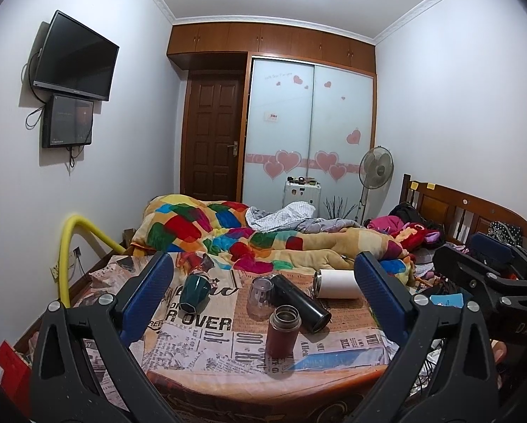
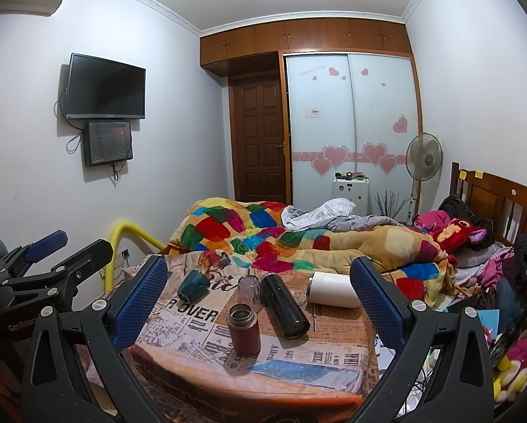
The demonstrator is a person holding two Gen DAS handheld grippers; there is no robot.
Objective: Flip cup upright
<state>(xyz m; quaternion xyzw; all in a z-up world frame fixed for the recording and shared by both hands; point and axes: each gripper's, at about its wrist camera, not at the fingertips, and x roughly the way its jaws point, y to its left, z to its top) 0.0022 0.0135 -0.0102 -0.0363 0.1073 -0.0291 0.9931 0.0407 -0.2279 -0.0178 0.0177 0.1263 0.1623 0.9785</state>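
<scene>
Several cups sit on a newspaper-print cloth [image 1: 200,324] over a small table. A maroon flask [image 1: 283,331] stands upright, mouth up; it also shows in the right wrist view [image 2: 243,329]. A black flask [image 1: 300,301] [image 2: 284,305], a white cup [image 1: 335,283] [image 2: 334,289] and a dark green cup [image 1: 194,290] [image 2: 192,283] lie on their sides. A clear cup [image 1: 259,298] [image 2: 248,286] stands mouth down. My left gripper [image 1: 263,296] is open and empty, held back from the cups. My right gripper [image 2: 258,292] is open and empty, also held back.
Behind the table is a bed with a colourful quilt [image 1: 228,232] and clothes. A yellow padded rail [image 1: 67,246] stands at the left. A wooden headboard [image 1: 457,208] and clutter are at the right. The right gripper shows in the left wrist view [image 1: 489,268].
</scene>
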